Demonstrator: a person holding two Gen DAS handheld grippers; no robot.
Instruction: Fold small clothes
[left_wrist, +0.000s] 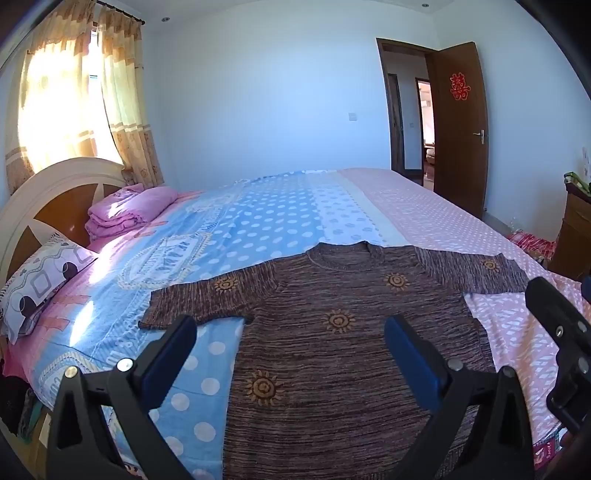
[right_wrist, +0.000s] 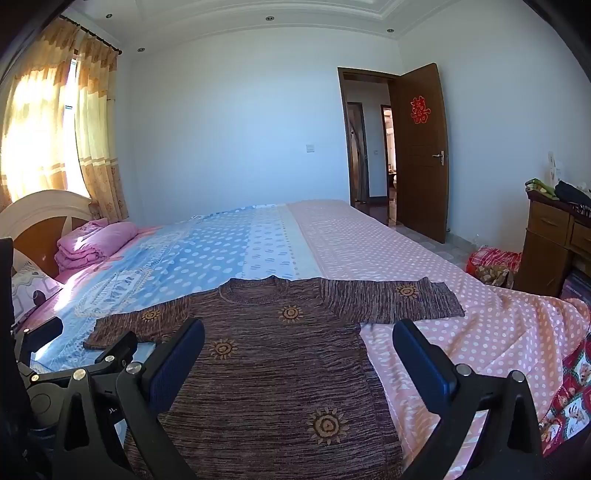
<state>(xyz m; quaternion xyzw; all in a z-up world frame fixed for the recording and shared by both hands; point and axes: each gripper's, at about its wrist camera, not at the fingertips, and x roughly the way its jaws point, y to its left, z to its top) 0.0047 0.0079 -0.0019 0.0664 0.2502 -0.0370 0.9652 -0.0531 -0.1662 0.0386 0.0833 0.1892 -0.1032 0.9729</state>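
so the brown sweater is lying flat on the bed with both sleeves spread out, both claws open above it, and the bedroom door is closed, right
Not quite: the door is open, swung inward, with the hallway visible past it in the right wrist view. The rest holds: the sweater lies flat on the bed, sleeves spread, and the left claw and right claw are both open above it.

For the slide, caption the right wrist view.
Right gripper, jaws wide open and empty, poised over a brown sun-patterned sweater spread flat on the polka-dot bed.

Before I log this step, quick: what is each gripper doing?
Left gripper: open, holding nothing, above the sweater.
Right gripper: open, holding nothing, above the sweater's right side.
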